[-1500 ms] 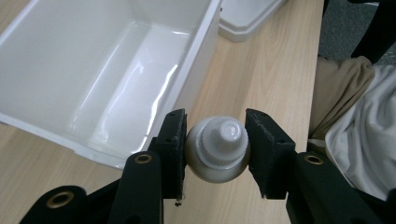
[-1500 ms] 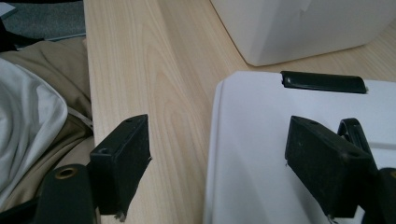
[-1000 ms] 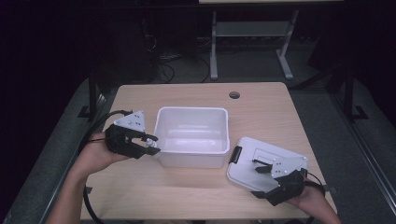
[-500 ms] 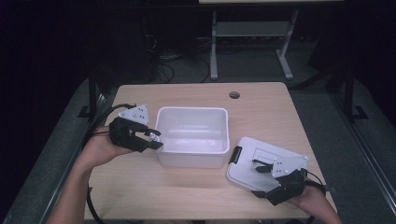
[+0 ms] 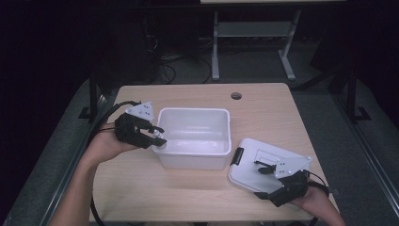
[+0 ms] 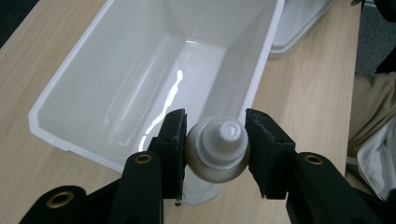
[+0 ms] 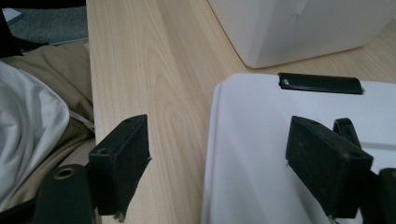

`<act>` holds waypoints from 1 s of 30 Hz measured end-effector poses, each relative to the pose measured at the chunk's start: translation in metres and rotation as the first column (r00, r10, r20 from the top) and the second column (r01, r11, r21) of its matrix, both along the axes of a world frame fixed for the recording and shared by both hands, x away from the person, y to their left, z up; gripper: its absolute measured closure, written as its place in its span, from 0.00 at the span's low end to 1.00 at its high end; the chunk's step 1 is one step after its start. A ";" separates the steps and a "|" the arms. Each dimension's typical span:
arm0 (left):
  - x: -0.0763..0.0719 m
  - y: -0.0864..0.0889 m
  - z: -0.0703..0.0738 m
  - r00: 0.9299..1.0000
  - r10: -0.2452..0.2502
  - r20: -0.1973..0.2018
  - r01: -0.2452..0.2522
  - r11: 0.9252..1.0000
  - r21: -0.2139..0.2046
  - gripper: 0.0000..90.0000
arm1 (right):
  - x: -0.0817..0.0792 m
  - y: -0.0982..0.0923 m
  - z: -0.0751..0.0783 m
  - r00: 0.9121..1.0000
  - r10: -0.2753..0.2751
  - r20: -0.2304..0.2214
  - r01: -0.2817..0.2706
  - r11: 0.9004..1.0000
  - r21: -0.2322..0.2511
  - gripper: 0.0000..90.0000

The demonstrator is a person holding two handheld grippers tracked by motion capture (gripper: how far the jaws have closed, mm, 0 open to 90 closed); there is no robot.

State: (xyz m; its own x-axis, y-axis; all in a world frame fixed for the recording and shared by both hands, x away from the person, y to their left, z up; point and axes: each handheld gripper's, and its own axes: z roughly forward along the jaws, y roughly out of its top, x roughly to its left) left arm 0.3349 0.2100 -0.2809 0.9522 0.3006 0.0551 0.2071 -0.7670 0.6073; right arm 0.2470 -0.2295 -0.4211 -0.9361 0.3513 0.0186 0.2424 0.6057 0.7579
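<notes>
Left claw (image 6: 215, 140) clamps small white bottle (image 6: 218, 148) over bin (image 5: 195, 123) corner; right claw (image 7: 236, 158) open, apparently astride lid (image 7: 289, 154) edge.

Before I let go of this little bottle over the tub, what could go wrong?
1. The left claw holds the small white bottle right at the white tub's near corner rim; released here, it may hit the rim and fall onto the table.
2. The bottle is round and pinched by its sides, so it might slip.
3. The right claw stands open astride the lid's edge and could nudge it.
</notes>
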 end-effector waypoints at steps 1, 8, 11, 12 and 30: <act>0.000 0.000 0.000 1.000 -0.001 0.002 0.001 1.000 -0.001 0.67 | 0.000 0.000 0.000 1.000 0.002 0.002 -0.002 1.000 -0.002 0.23; 0.004 -0.001 -0.003 1.000 0.011 -0.003 -0.011 1.000 -0.004 0.67 | 0.000 -0.001 0.000 1.000 0.006 0.009 -0.006 1.000 -0.002 0.23; 0.006 0.000 -0.003 1.000 0.016 -0.002 -0.016 1.000 -0.005 0.67 | 0.000 -0.001 0.000 1.000 0.006 0.008 -0.006 1.000 0.000 0.23; 0.006 0.000 -0.003 1.000 0.014 0.001 -0.014 1.000 -0.002 0.67 | 0.000 -0.001 0.000 1.000 0.006 0.008 -0.006 1.000 0.000 0.23; 0.015 -0.001 -0.016 0.999 0.042 -0.012 -0.042 0.999 0.009 0.67 | 0.000 -0.001 0.001 1.000 0.006 0.008 -0.006 1.000 -0.003 0.23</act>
